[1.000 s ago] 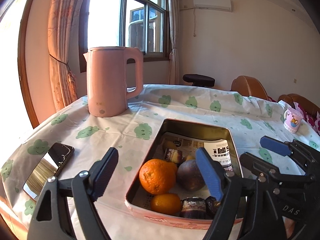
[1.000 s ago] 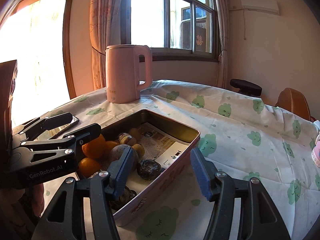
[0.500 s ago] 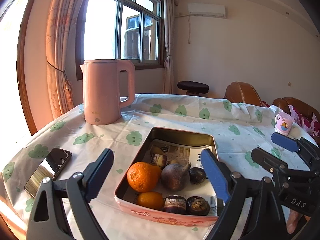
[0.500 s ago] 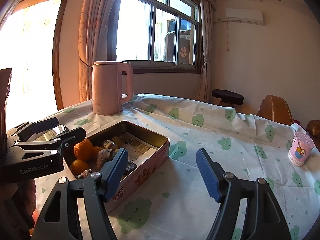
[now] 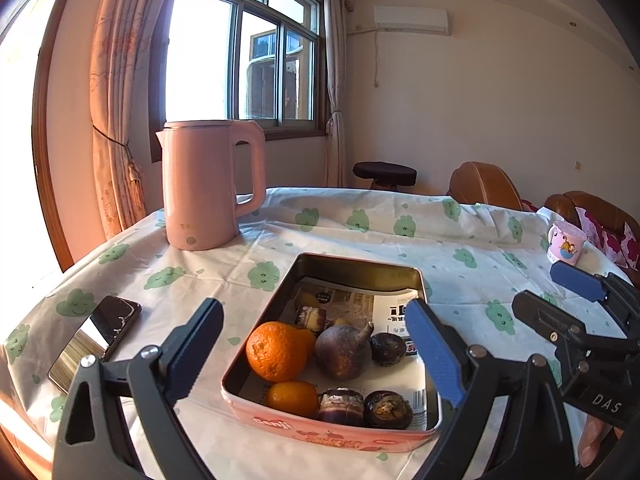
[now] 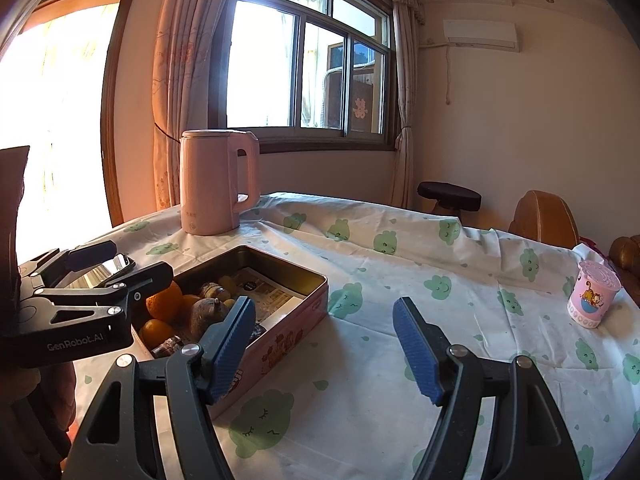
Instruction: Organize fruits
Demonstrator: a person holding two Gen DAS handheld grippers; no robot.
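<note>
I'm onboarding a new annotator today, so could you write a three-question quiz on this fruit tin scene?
1. True or false: the left gripper is shut on the large orange.
2. Which lies on the tablecloth left of the tin in the left wrist view? A) pink cup B) phone C) kettle
3. Fill in: the tin's floor is lined with ____.

Key: 1. False, both the left gripper and the right gripper are open and empty. 2. B, the phone. 3. Printed paper.
</note>
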